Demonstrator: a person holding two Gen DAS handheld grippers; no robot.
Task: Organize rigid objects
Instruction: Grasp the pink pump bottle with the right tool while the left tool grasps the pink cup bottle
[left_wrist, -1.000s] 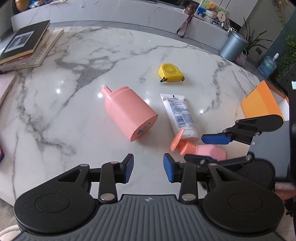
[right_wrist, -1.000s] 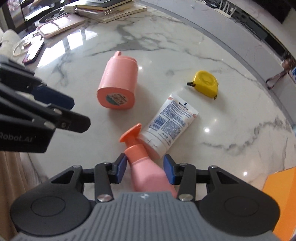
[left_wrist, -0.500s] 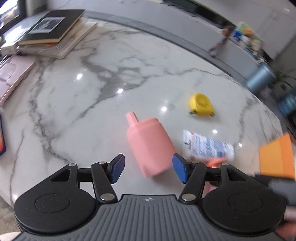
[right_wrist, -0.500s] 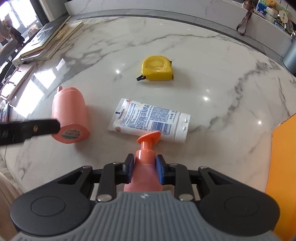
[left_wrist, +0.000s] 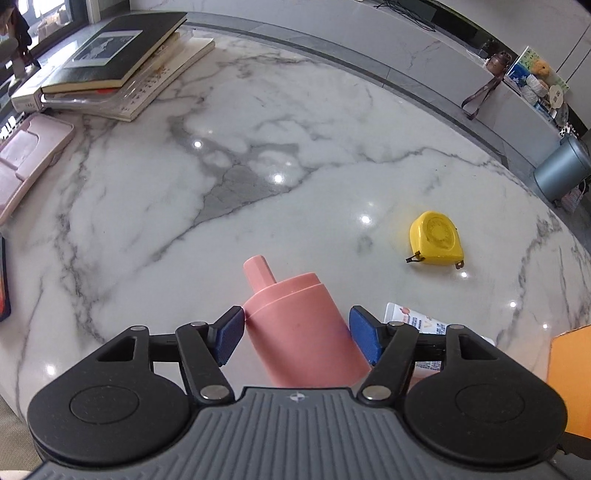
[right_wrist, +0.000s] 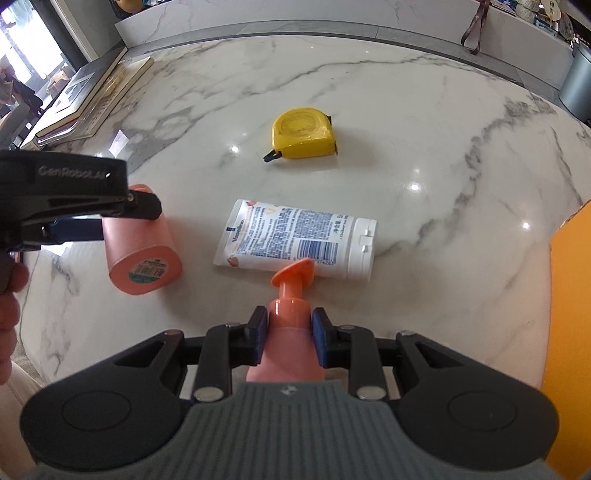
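Spreading across both views, a glossy white marble counter (left_wrist: 258, 155) with grey veining carries everything, its polished face dotted with small bright reflections of ceiling lights and bounded at the far side by a grey band and a pale marble ledge. Taking the yellow tape measure (right_wrist: 302, 133) as the landmark, the white lotion tube (right_wrist: 299, 240) lies flat on the counter nearer the cameras than it, and the squat pink bottle (left_wrist: 299, 325) lies on its side to the left of the tube, its neck pointing away in the left wrist view. The left claw (left_wrist: 295, 332) straddles that bottle with its blue pads spread apart on either flank; the left pad looks to be just at the bottle's wall and the right pad stands slightly off it. The right claw (right_wrist: 290, 332) is clamped on the neck of a pink pump bottle (right_wrist: 286, 354), whose orange pump head sits just against the near edge of the tube. Far left of the tape measure, at the counter's edge, rests a stack of books (left_wrist: 110, 62) with a dark cover on top, and nearer than it a pale pink case (left_wrist: 26, 158). To the right of the tape measure an orange bin (right_wrist: 569, 332) fills the frame edge. Beyond the counter, off to the right, a blue-grey round can (left_wrist: 561, 170) stands on the floor, and the ledge holds small trinkets and a hanging brown strap (left_wrist: 480, 96).
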